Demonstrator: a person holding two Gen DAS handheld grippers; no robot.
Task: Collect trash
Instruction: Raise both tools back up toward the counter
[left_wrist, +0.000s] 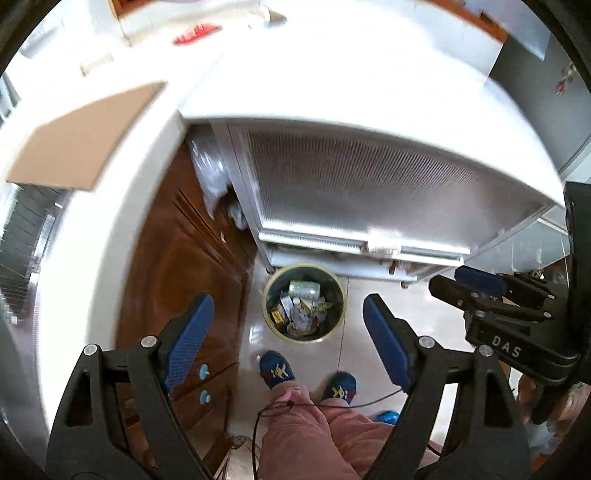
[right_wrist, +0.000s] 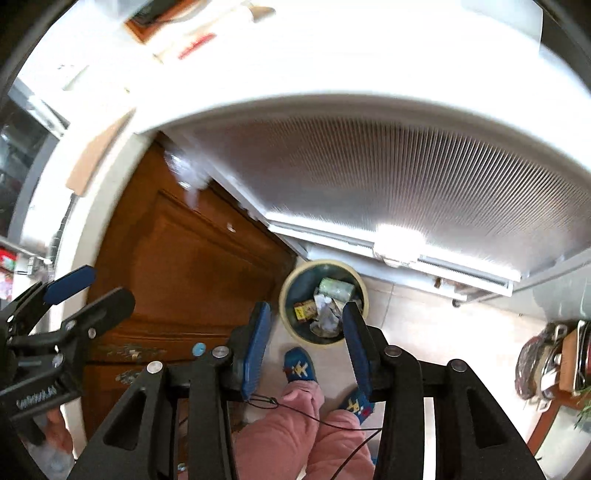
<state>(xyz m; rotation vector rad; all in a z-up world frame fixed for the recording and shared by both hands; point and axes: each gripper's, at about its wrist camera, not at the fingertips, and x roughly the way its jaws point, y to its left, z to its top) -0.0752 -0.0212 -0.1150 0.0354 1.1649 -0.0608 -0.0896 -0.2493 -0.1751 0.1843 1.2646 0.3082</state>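
Down on the tiled floor the trash bin (left_wrist: 303, 302) stands upright, mouth up, its litter blurred; left gripper (left_wrist: 288, 339) gapes empty, right gripper (right_wrist: 306, 341) half-spread, empty

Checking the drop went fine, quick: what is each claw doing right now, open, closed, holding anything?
Left claw: open wide, nothing between its fingers.
Right claw: partly open, holding nothing, high above the trash bin.
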